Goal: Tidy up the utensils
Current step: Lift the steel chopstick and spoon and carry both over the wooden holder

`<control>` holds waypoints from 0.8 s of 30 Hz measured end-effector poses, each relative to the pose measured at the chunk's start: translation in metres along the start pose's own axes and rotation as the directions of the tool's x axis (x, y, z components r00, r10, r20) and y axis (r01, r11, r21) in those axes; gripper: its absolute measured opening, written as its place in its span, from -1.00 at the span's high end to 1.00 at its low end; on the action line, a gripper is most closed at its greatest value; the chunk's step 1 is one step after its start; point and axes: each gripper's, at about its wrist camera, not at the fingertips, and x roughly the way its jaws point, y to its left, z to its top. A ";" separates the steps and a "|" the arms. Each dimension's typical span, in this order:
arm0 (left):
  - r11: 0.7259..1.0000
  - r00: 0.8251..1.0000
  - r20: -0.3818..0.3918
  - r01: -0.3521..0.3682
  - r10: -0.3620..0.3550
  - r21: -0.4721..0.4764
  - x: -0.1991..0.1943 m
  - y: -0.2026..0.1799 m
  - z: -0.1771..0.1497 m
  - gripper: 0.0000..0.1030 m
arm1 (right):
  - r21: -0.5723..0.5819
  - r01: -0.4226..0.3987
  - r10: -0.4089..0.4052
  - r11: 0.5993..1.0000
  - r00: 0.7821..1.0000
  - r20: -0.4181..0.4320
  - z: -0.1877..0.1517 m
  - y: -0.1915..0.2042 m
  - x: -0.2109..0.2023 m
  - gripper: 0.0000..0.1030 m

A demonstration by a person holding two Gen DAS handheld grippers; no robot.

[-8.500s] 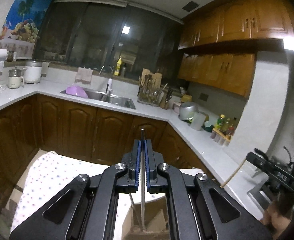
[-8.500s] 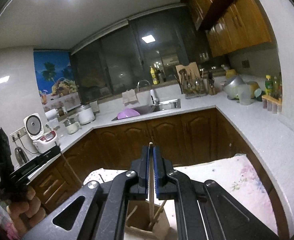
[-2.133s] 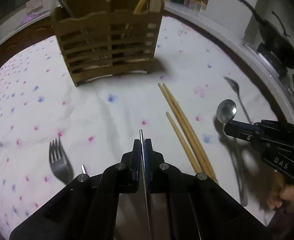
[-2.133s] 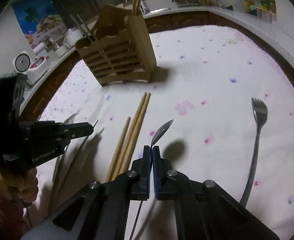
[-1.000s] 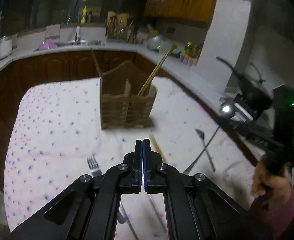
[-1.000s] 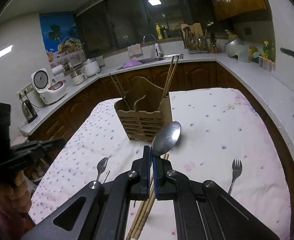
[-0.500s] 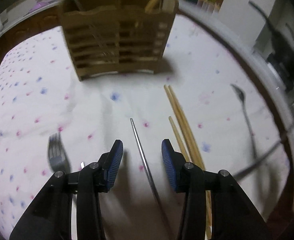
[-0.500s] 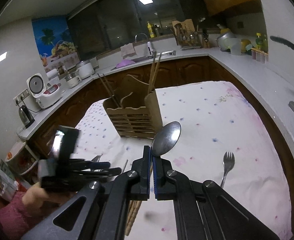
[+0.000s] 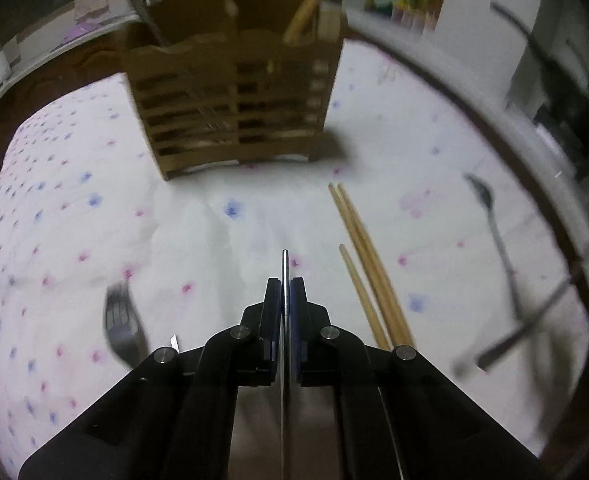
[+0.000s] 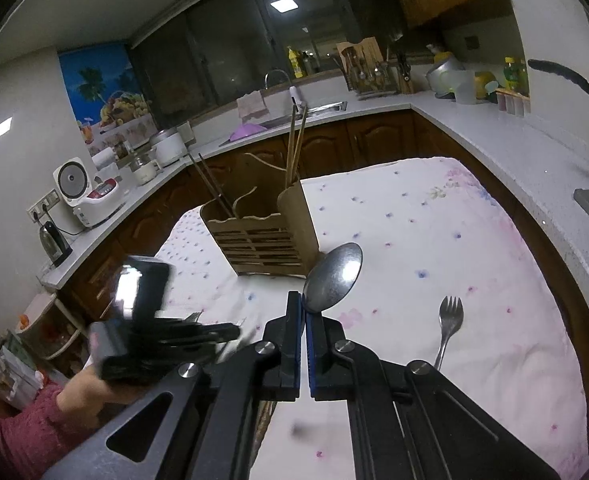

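My left gripper (image 9: 285, 286) is shut on a thin metal chopstick (image 9: 285, 266) low over the flowered cloth (image 9: 74, 240). The wooden utensil holder (image 9: 234, 100) stands ahead, with wooden chopsticks in its right slot. Three wooden chopsticks (image 9: 368, 264) lie to the right, a fork (image 9: 120, 320) to the left, another fork (image 9: 494, 224) far right. My right gripper (image 10: 305, 312) is shut on a metal spoon (image 10: 334, 276), held above the cloth in front of the holder (image 10: 262, 228). The left gripper (image 10: 150, 332) shows blurred at lower left.
A fork (image 10: 448, 328) lies on the cloth to the right in the right wrist view. The kitchen counter (image 10: 494, 136) wraps around the table, with a sink (image 10: 294, 116), a rice cooker (image 10: 82, 192), a kettle (image 10: 54, 240) and bottles.
My left gripper has closed on the metal chopstick that lay between its open fingers. My right gripper still holds the spoon up, and has shifted slightly.
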 end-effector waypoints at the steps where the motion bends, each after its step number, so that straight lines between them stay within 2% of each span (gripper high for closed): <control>1: 1.000 1.000 0.024 0.013 -0.013 -0.019 -0.013 0.005 -0.003 0.93 | -0.001 -0.001 0.001 1.000 1.000 0.002 0.000 0.001 0.000 0.96; 5: 0.996 0.992 0.116 0.055 -0.046 -0.072 -0.053 0.018 -0.010 0.93 | -0.008 -0.011 0.011 1.000 1.000 0.016 0.002 0.007 -0.003 0.96; 13: 0.983 0.958 0.273 0.133 -0.093 -0.129 -0.119 0.037 -0.011 0.93 | -0.056 -0.025 0.027 0.998 0.999 0.025 0.009 0.029 -0.003 0.96; 18: 0.972 0.944 0.305 0.180 -0.128 -0.148 -0.136 0.046 -0.014 0.93 | -0.082 -0.033 0.035 0.996 0.999 0.031 0.015 0.040 -0.001 0.96; 24: 0.971 0.937 0.325 0.184 -0.128 -0.149 -0.144 0.047 -0.015 0.93 | -0.104 -0.045 0.049 0.994 0.998 0.038 0.018 0.053 0.001 0.96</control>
